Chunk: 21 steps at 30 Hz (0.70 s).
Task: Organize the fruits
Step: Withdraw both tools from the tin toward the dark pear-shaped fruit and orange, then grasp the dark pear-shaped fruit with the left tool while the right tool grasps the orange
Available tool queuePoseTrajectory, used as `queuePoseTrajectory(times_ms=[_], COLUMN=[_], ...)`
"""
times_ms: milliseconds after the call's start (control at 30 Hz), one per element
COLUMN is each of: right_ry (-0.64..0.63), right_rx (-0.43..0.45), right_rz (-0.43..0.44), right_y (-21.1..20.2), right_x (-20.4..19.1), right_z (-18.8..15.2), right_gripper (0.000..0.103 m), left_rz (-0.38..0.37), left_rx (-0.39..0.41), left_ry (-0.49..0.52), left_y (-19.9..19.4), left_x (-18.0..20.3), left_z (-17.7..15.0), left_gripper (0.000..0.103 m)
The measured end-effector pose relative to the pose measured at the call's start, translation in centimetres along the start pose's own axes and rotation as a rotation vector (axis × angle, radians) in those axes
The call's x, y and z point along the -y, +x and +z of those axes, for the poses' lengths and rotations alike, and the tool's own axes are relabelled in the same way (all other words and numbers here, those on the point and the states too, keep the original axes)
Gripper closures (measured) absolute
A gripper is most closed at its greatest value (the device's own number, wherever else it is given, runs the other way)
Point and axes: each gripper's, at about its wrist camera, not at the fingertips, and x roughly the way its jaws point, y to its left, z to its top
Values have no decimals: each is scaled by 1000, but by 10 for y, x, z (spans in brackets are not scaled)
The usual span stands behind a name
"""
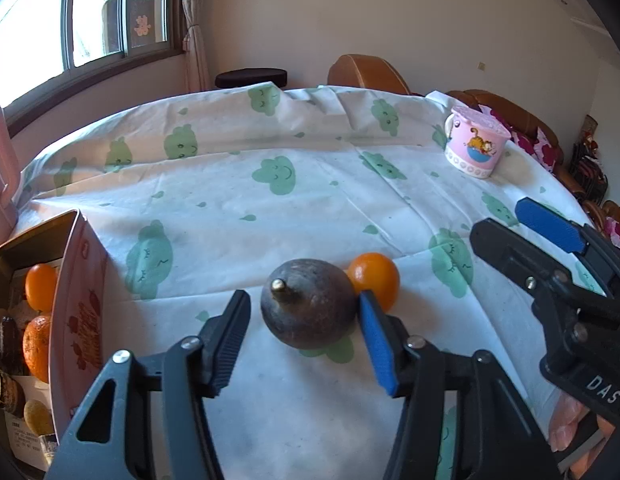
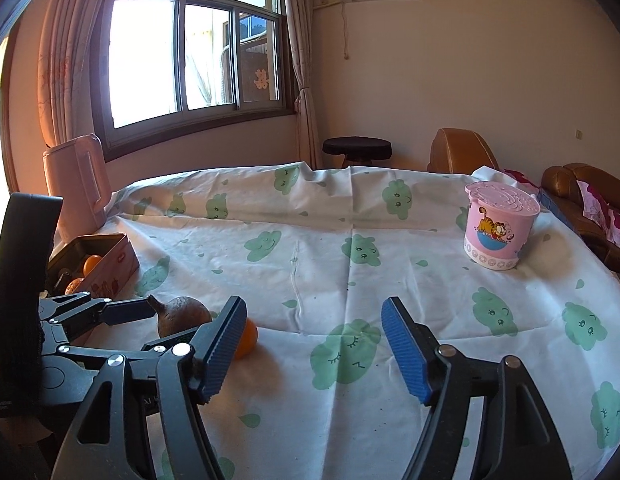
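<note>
left tool (image 1: 302, 344) straddled the brown fruit (image 1: 308, 306) on the table (image 1: 310, 208), pads not yet pressing it, stem toward the camera, orange (image 1: 375, 280) just behind; right tool (image 2: 313, 348) wide, empty, farther off.

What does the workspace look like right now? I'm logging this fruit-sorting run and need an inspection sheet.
Surface: tablecloth, white with green clouds, wrinkled.
Job's things: brown fruit beside a small orange; box holding oranges at the left edge.
Clutter: pink cartoon mug; pink jug.
Grippers: left gripper straddles the brown fruit, not yet clamped; right gripper open, empty.
Cables: nothing seen.
Surroundings: window, curtains, stool, brown sofa.
</note>
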Motion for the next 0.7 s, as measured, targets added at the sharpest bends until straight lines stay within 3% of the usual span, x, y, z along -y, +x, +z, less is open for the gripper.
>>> queuePoseTrajectory(times_ms=[133,333,500,567,700], right_ry=[-7,-27,-55,-66,-85], right_rx=[-6,-45,-116,-148,-219], right_rz=[0,48,98,116,149], right_y=[2,14,34,41,55], right_x=[-2,-12,-28,-33,-39], right_z=[0,3,5,5,2], right_gripper=[31,31,33,42,49], left_rz=[-5,135,131,126,113], left_rx=[0,23,18,18,22], left_ry=[21,-24,-77,-84,-109], left_y=[-2,-2,-2,-2,-3], left_x=[-1,-32,-46,-48,-52], left_z=[-1,5,4,4,4], left_gripper=[51,51,51,51,51])
